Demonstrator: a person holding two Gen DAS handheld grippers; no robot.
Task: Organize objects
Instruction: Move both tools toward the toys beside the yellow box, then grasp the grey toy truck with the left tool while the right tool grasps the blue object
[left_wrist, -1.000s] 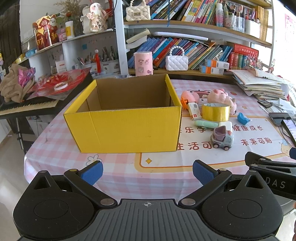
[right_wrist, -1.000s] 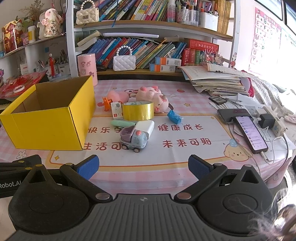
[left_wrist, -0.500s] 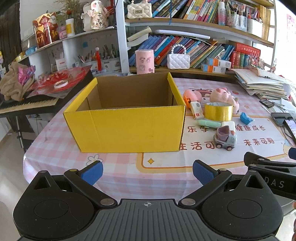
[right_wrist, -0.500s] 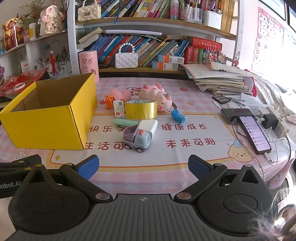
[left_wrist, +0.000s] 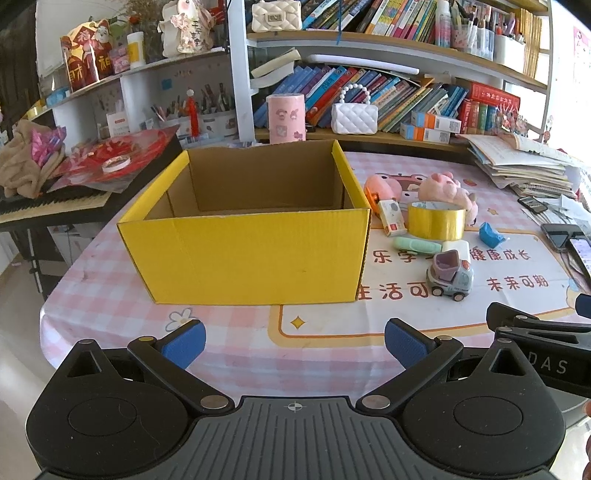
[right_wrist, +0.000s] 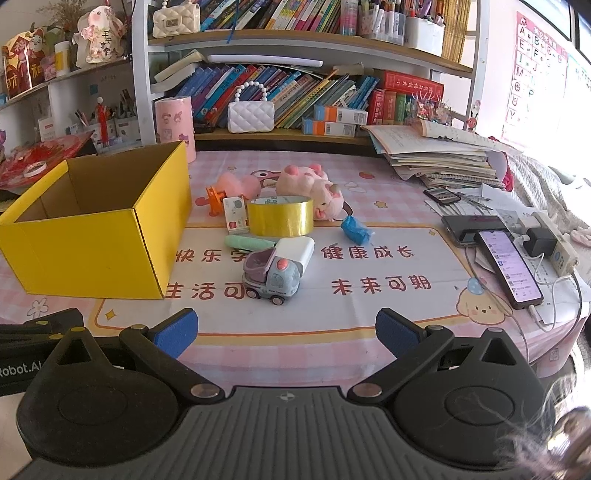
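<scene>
Both hand-held grippers wide open, empty; yellow box open-topped, nothing inside.

Left gripper: matte black plastic body, ribbed grey centre plate with crosshair mark, two round discs, triangular cut-outs, silver pivot screws; fingers tipped with blue textured pads. Right gripper: identical build; side lettering "DAS" in white.
</scene>
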